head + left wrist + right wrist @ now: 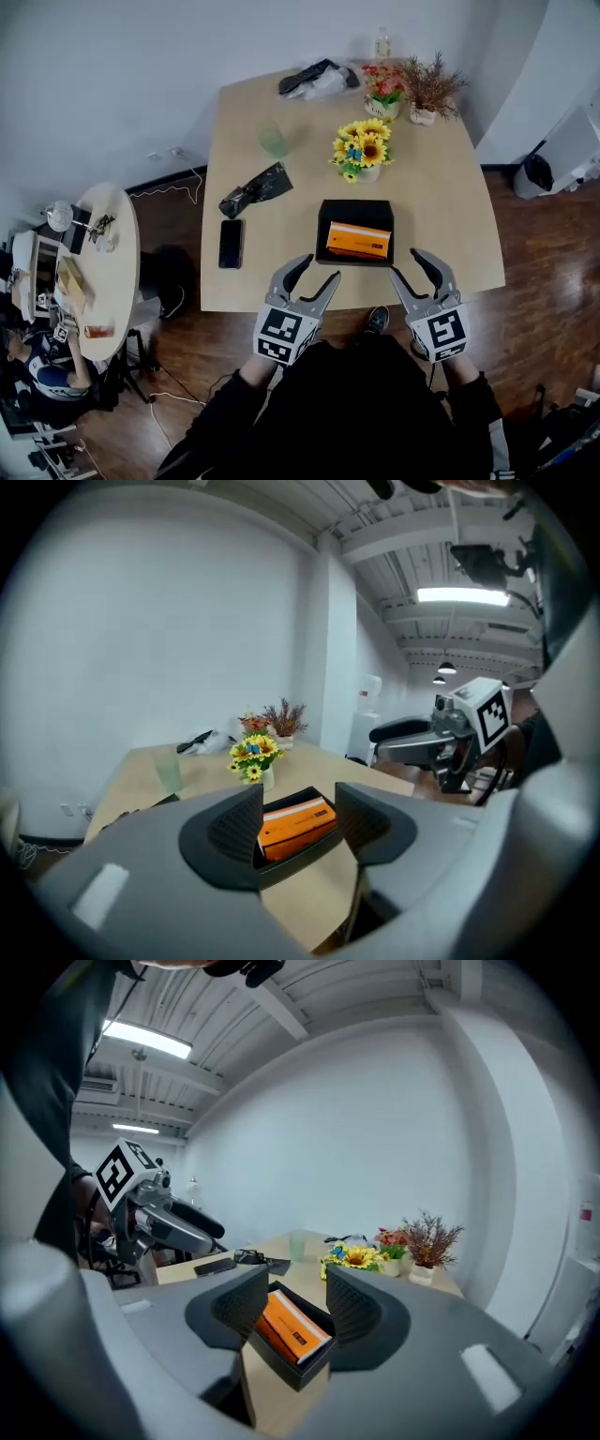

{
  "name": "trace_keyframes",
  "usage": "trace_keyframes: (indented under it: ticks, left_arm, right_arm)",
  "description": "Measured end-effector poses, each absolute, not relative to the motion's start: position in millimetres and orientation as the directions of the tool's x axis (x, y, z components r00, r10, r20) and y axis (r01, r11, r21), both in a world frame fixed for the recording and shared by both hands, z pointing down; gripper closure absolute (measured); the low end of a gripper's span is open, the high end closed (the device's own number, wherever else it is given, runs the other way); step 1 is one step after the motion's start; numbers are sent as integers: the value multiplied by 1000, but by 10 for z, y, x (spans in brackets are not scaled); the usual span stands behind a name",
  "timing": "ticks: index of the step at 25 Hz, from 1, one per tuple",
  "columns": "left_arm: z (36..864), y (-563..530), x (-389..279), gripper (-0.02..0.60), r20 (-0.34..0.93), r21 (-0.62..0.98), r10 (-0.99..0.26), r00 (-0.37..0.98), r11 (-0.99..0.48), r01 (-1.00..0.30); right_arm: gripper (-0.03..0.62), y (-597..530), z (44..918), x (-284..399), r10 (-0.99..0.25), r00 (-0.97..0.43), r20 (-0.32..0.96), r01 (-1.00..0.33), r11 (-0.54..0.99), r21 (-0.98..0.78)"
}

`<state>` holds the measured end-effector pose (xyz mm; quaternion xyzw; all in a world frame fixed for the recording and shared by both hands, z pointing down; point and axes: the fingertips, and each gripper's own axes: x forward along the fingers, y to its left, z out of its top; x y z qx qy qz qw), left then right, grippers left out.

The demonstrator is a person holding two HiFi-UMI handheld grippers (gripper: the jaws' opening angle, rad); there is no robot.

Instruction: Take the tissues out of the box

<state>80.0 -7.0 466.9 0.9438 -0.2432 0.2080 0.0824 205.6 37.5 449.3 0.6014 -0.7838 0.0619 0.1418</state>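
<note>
A black box (324, 232) sits near the front edge of the tan table (441, 197), with an orange tissue pack (357, 240) lying inside it. My left gripper (317, 270) hovers open at the table's front edge, just left of the box. My right gripper (408, 264) stands open just right of it. Neither touches the box. In the left gripper view the left gripper (300, 803) holds nothing, and the pack (292, 825) lies beyond it. The right gripper view has the right gripper (297, 1297) empty too, with the pack (292, 1327) and box (302, 1369) ahead.
Behind the box stands a vase of sunflowers (362, 150). A phone (231, 244) and a black object (255, 188) lie to the left, a green cup (274, 141) farther back. A bag (319, 79) and potted plants (431, 89) line the far edge. A cluttered round table (117, 281) stands at left.
</note>
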Motion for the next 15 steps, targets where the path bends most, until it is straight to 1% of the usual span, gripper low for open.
trace_keyframes:
  ticks: [2, 4, 7, 10, 15]
  left_arm:
    - [4830, -156, 928, 340, 482, 47, -419, 769, -864, -500]
    - [4985, -237, 1005, 323, 533, 22, -406, 742, -870, -492]
    - [5156, -361, 1058, 322, 597, -39, -384, 704, -891, -453]
    - [5299, -462, 1128, 322, 645, -74, -334, 687, -922, -380]
    - [5679, -584, 1214, 323, 755, -146, -201, 624, -979, -139]
  right_arm:
    - [340, 249, 4688, 2117, -894, -284, 348, -941, 329, 79]
    - [316, 145, 4907, 2136, -851, -323, 414, -918, 388, 82]
    - [312, 20, 5260, 2105, -761, -376, 529, -885, 464, 39]
    - [318, -120, 5488, 2078, -686, -411, 600, -859, 512, -4]
    - [318, -305, 5759, 1939, -586, -398, 706, -791, 609, 60]
